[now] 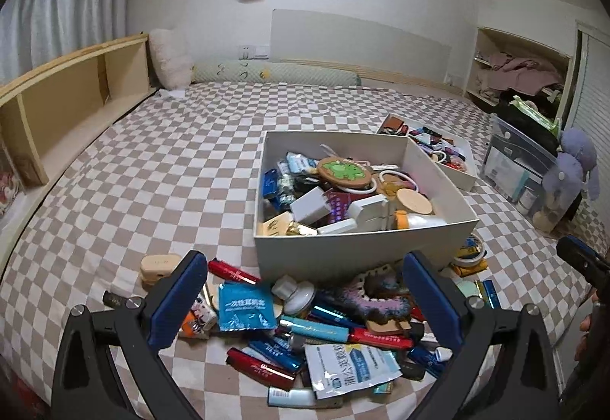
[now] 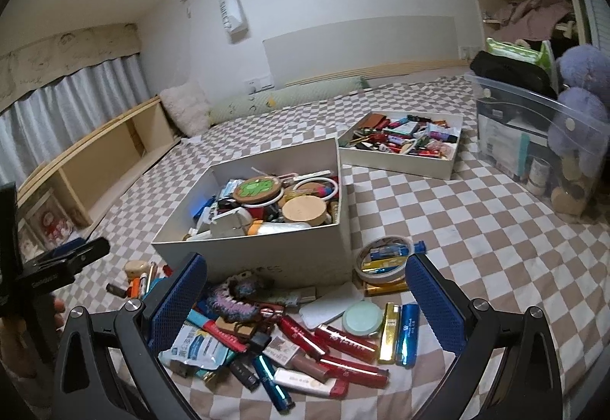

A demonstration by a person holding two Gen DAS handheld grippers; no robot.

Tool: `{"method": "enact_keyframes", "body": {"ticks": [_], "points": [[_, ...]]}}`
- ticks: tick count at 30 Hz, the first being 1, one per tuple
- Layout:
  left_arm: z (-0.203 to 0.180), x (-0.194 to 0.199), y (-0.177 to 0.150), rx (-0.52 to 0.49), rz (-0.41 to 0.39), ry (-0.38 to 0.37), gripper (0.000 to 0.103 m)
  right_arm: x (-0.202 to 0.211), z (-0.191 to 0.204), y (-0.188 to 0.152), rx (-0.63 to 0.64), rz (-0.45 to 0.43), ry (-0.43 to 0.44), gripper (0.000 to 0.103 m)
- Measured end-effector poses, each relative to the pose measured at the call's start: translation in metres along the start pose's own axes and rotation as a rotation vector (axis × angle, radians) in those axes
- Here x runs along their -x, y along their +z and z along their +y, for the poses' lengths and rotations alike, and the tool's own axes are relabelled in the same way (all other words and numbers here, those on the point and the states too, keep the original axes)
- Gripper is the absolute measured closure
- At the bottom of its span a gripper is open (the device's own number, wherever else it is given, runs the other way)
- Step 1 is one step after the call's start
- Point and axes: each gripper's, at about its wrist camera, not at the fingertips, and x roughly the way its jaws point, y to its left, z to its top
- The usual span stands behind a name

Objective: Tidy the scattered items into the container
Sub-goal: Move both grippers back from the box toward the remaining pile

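Observation:
A white box, heaped with small items, stands on the checkered bed. In front of it lies a scattered pile: red tubes, blue lighters, a blue sachet, a white packet, a crocheted piece, a tape roll and a mint round tin. My left gripper hovers open over the pile, holding nothing. My right gripper is open above it too, and empty.
A second, shallower white tray of small items sits behind the box. At the far right are a clear plastic bin and a purple plush toy. A wooden shelf runs along the bed's left side.

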Motion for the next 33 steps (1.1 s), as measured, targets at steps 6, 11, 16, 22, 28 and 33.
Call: {"method": "enact_keyframes", "body": {"ticks": [6, 11, 16, 22, 28, 33], "points": [[0.024, -0.007, -0.008, 0.036, 0.037, 0.024, 0.0, -0.008, -0.01, -0.011, -0.048, 0.013, 0.015, 0.0], [0.045, -0.021, -0.025, 0.025, 0.092, 0.086, 0.0, -0.022, -0.016, -0.025, -0.086, 0.068, 0.027, 0.0], [0.045, -0.039, -0.06, -0.018, 0.188, 0.111, 0.0, -0.031, -0.022, -0.037, -0.127, 0.091, 0.033, 0.0], [0.03, -0.062, -0.101, -0.031, 0.313, 0.035, 0.0, -0.045, -0.029, -0.051, -0.169, 0.16, 0.039, 0.0], [0.016, -0.07, -0.127, -0.044, 0.391, 0.019, 0.0, -0.056, -0.039, -0.066, -0.209, 0.241, 0.019, 0.0], [0.012, -0.079, -0.144, -0.026, 0.439, 0.03, 0.0, -0.063, -0.038, -0.077, -0.181, 0.342, -0.02, 0.0]]}}
